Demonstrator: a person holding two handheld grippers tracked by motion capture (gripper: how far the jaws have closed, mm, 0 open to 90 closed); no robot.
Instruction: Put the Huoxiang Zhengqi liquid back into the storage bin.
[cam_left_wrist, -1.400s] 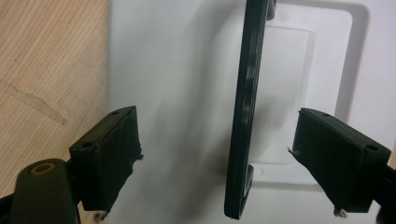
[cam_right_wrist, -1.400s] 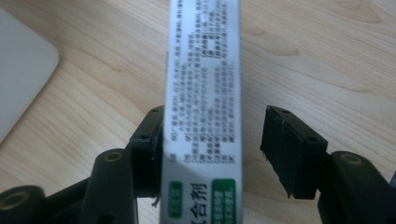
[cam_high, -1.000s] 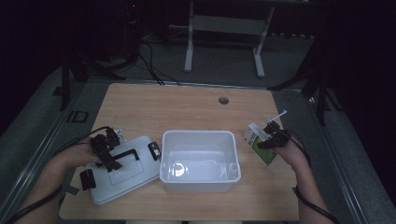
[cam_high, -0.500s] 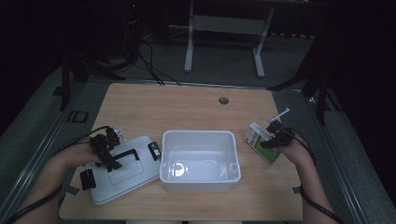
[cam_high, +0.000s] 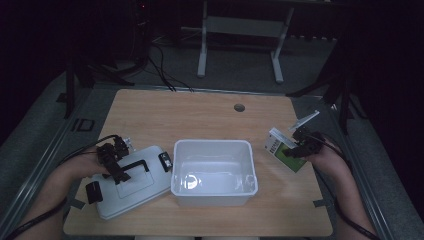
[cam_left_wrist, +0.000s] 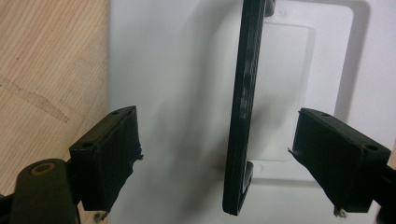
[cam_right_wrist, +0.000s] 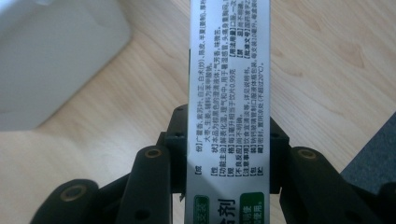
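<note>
The right gripper has its fingers clamped on a box, held above the table right of the tub. The left gripper hangs open over the lid, its handle between the fingers, untouched.

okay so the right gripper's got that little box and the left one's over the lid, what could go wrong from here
1. The right gripper clamps the green-and-white box across its narrow sides, most of it sticking out past the jaws, so it may pivot or slip on the way to the white bin.
2. The left gripper stands open astride the lid's black handle; bumping it could shift the lid against the bin.
</note>
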